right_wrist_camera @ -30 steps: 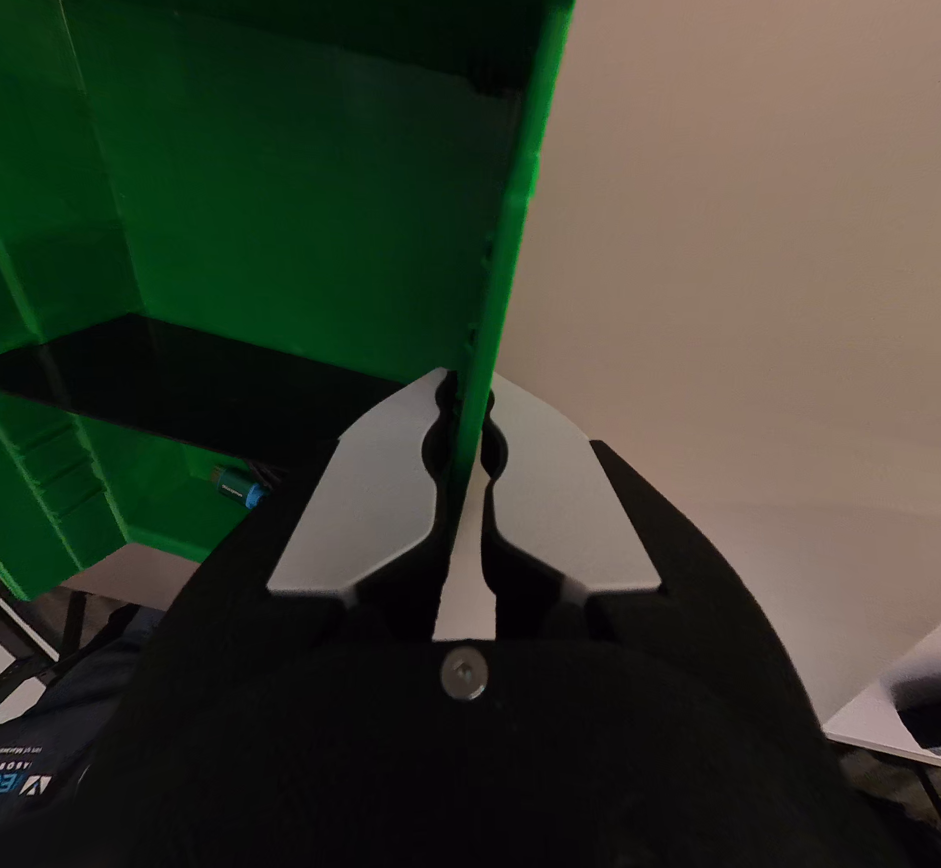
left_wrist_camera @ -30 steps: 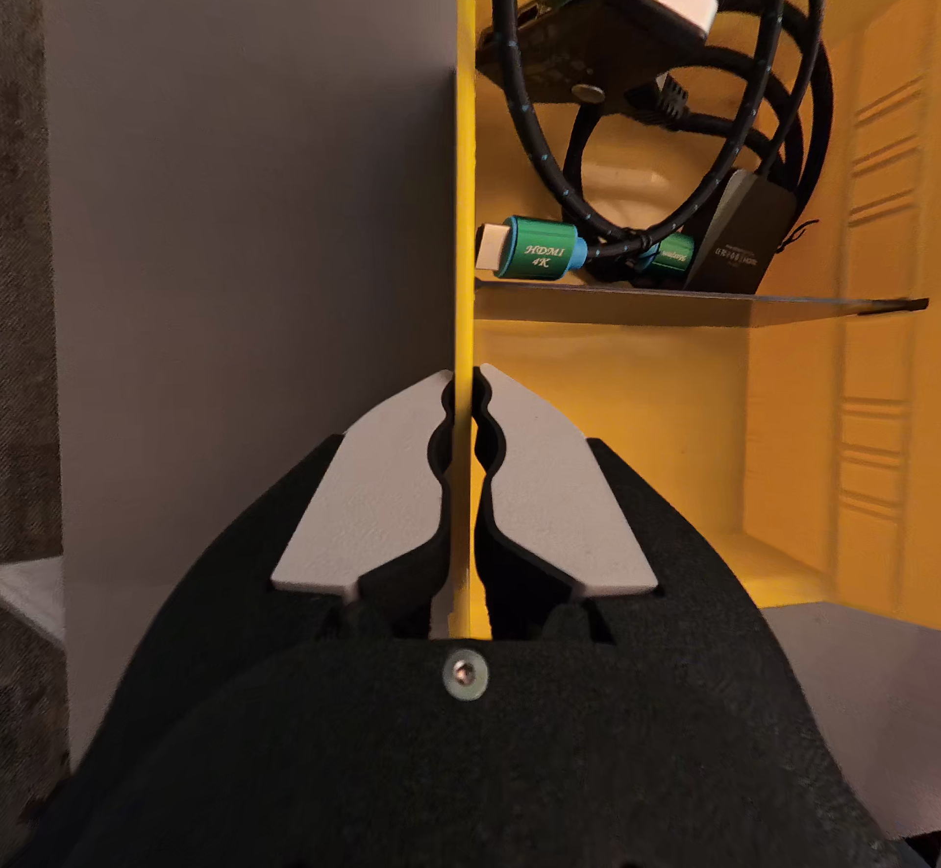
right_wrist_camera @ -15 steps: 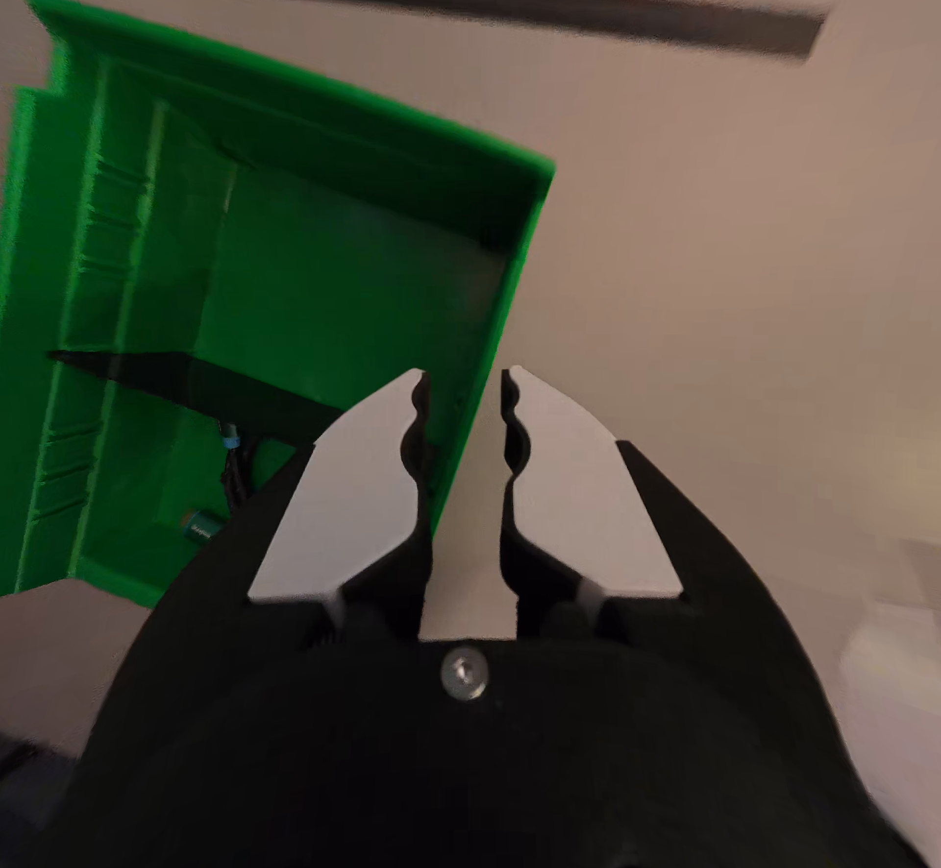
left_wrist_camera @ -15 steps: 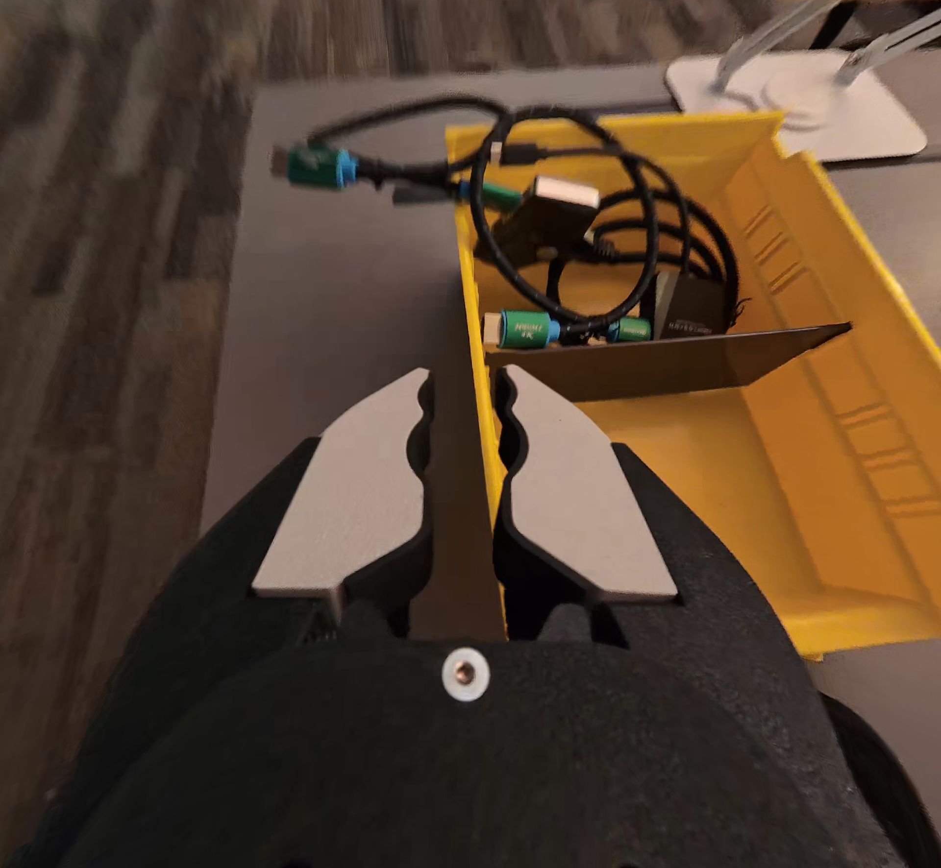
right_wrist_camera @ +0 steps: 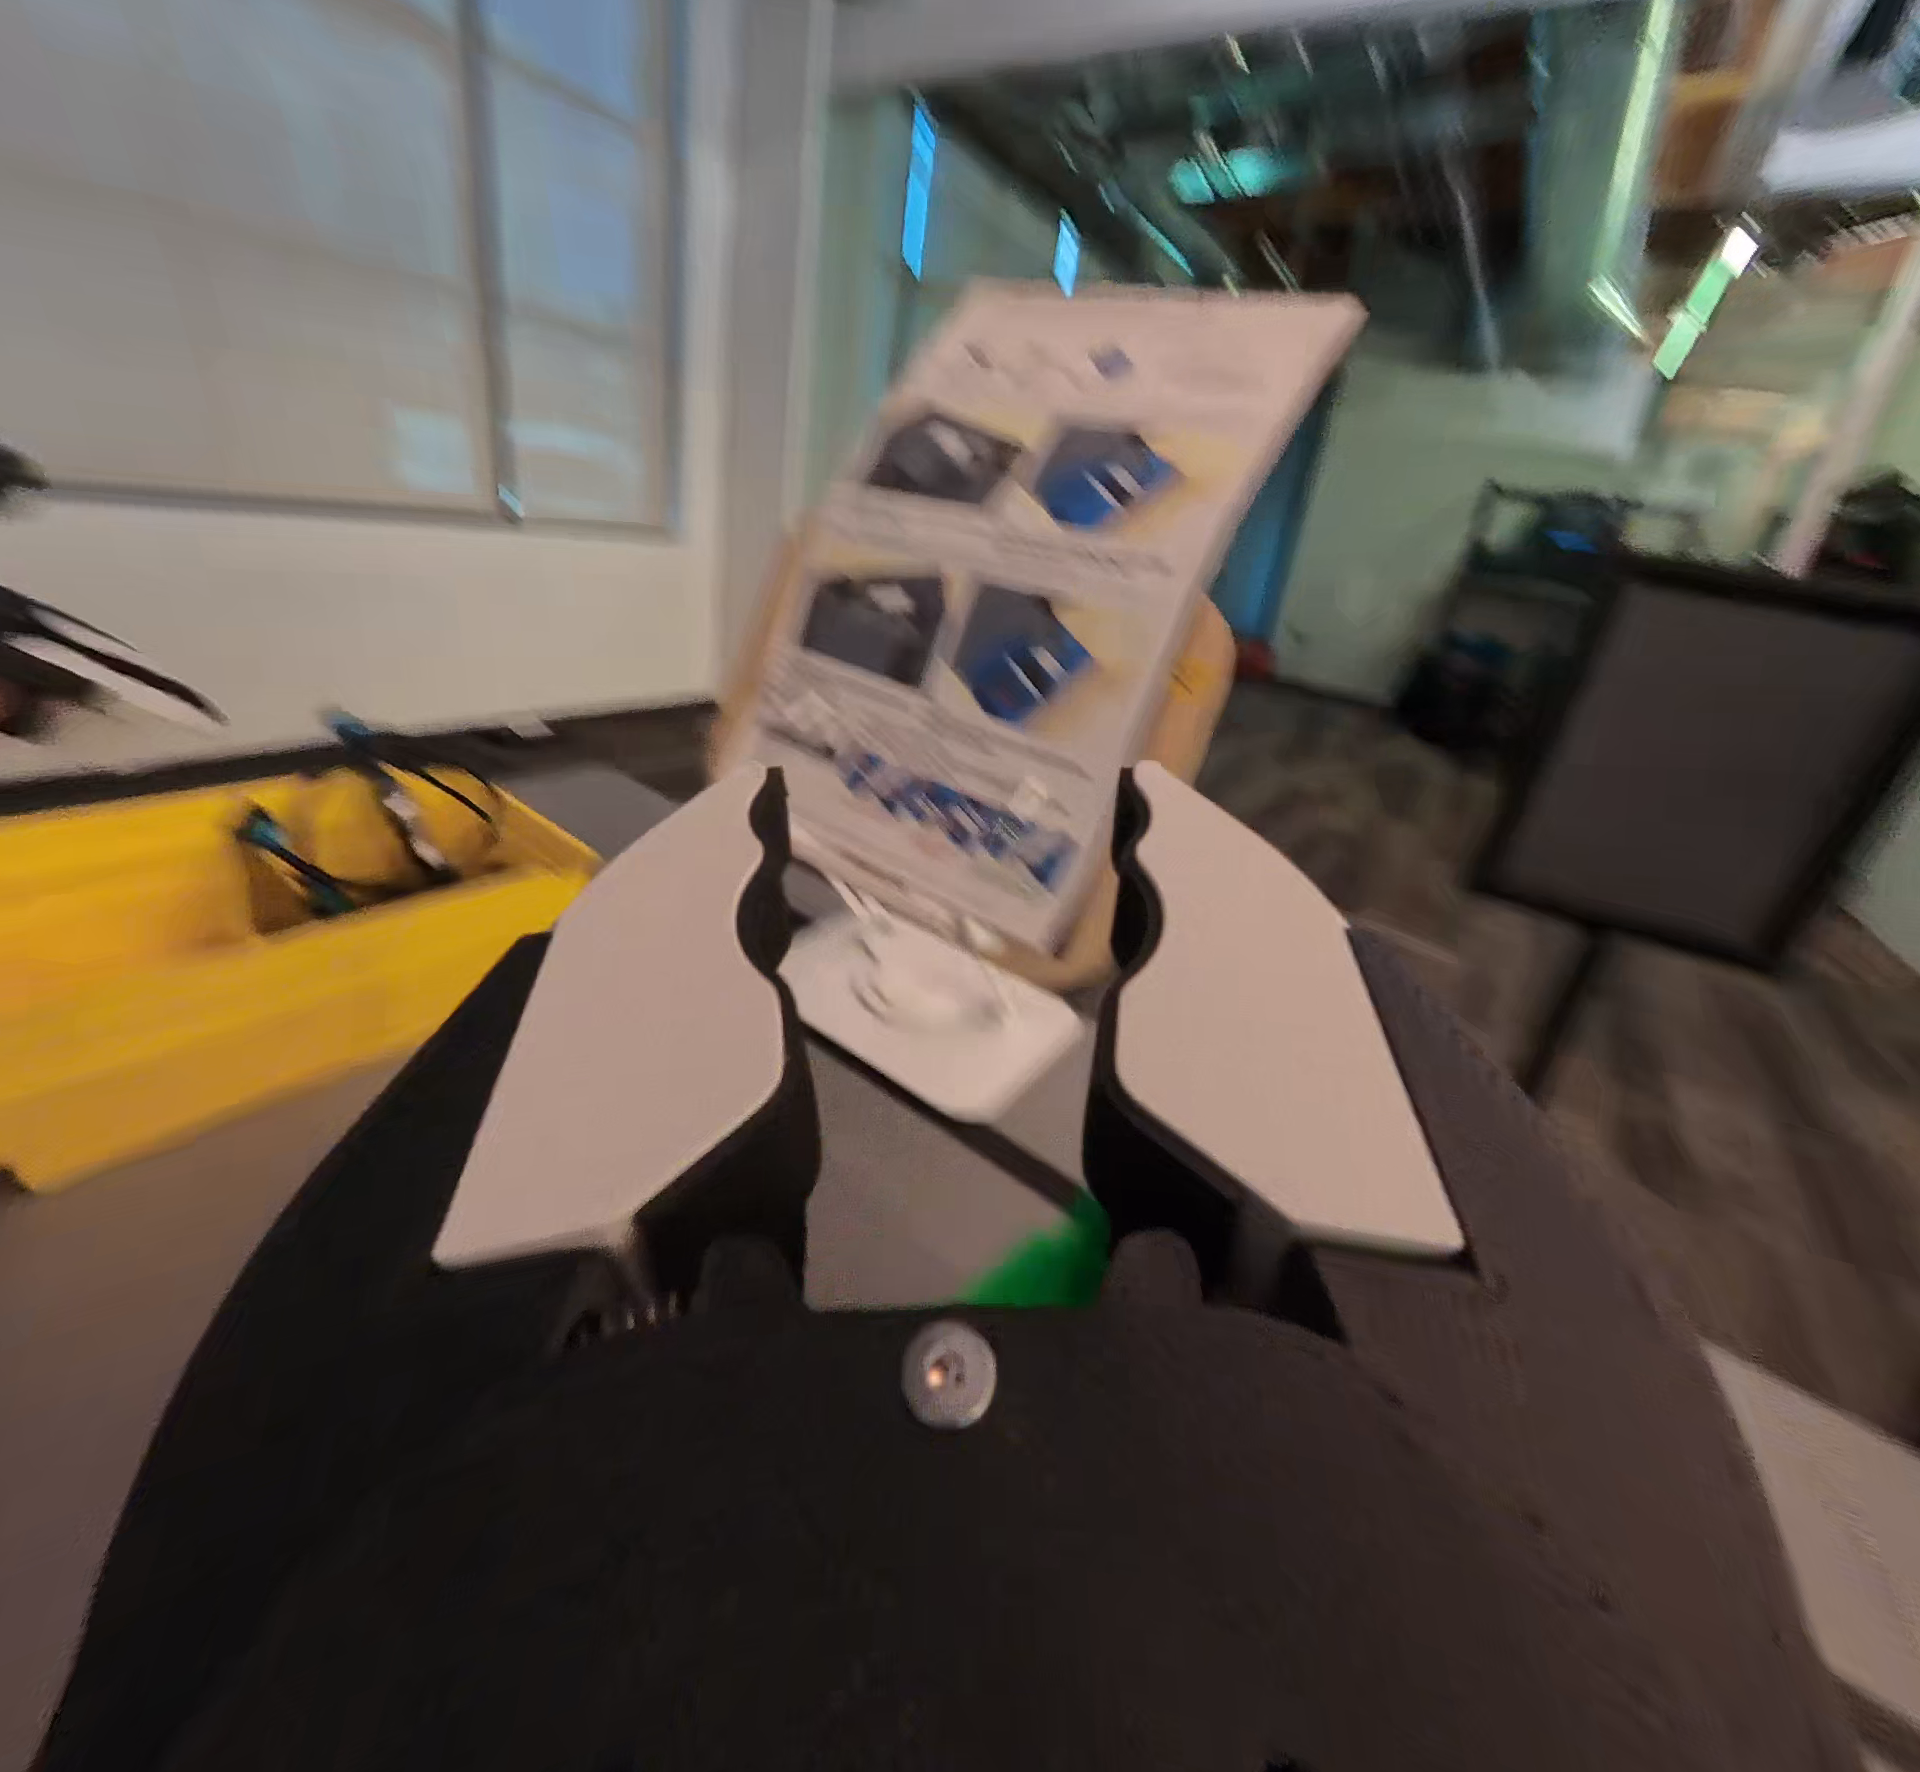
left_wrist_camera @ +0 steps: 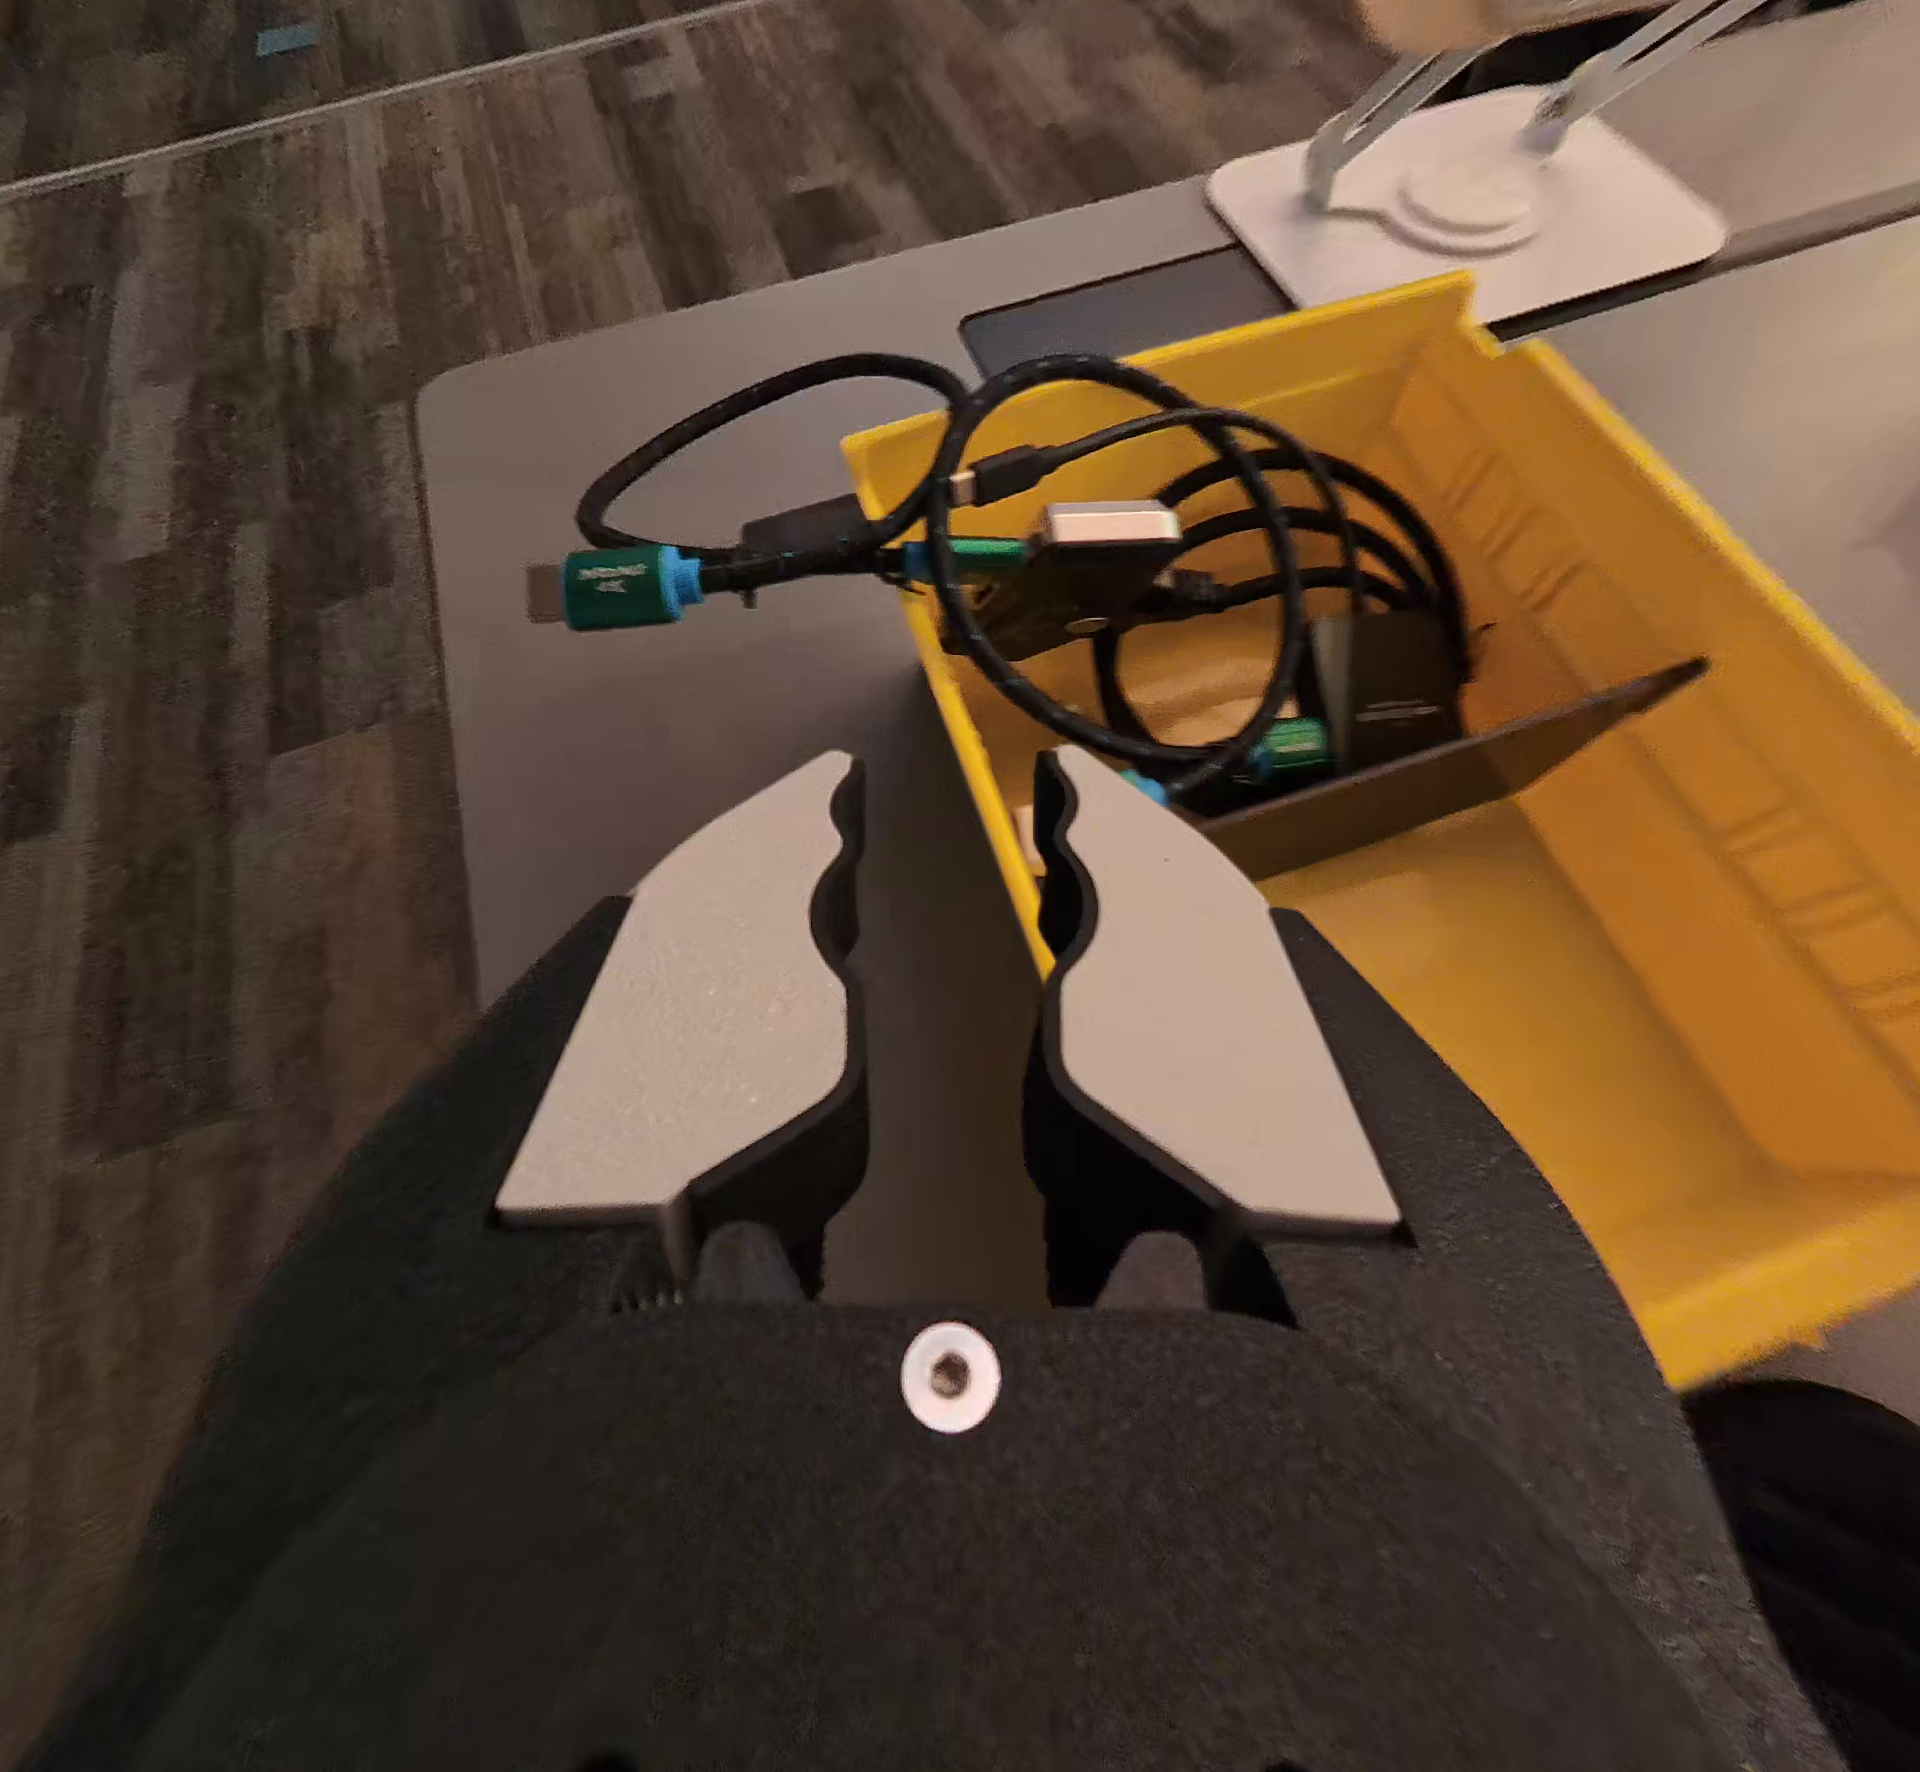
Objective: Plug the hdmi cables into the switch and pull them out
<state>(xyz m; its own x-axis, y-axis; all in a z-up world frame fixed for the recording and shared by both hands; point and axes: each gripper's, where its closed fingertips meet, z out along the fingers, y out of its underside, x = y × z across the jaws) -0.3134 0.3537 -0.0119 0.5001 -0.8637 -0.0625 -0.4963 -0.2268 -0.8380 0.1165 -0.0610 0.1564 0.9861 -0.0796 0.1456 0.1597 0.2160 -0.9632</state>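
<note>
A yellow bin (left_wrist_camera: pixel 1507 995) on the grey table (left_wrist_camera: pixel 644 787) holds tangled black HDMI cables (left_wrist_camera: pixel 1288 579), a black switch box (left_wrist_camera: pixel 1387 688) and a silver-ended adapter (left_wrist_camera: pixel 1112 525) behind a black divider (left_wrist_camera: pixel 1455 772). One green HDMI plug (left_wrist_camera: pixel 613 584) hangs out over the bin's left wall; another (left_wrist_camera: pixel 982 559) lies on that wall's rim. My left gripper (left_wrist_camera: pixel 945 777) is open and empty, above the bin's left wall. My right gripper (right_wrist_camera: pixel 951 787) is wide open and empty, pointing across the room, with the yellow bin (right_wrist_camera: pixel 208 953) to its left.
A tilted printed sign (right_wrist_camera: pixel 1039 600) on a white stand base (right_wrist_camera: pixel 935 1005) stands past the bin; the base also shows in the left wrist view (left_wrist_camera: pixel 1455 216). A bit of green bin (right_wrist_camera: pixel 1039 1255) shows low between the right fingers. The table's left edge drops to the floor (left_wrist_camera: pixel 208 579). One gripper's finger ends stand about 60 cm off the other's. My left tips are roughly 9 cm from the green HDMI plug (left_wrist_camera: pixel 613 584).
Both grippers let go of the bin walls they gripped and opened. The left pulled back and up from the yellow bin. The right lifted off the green bin and swung up.
</note>
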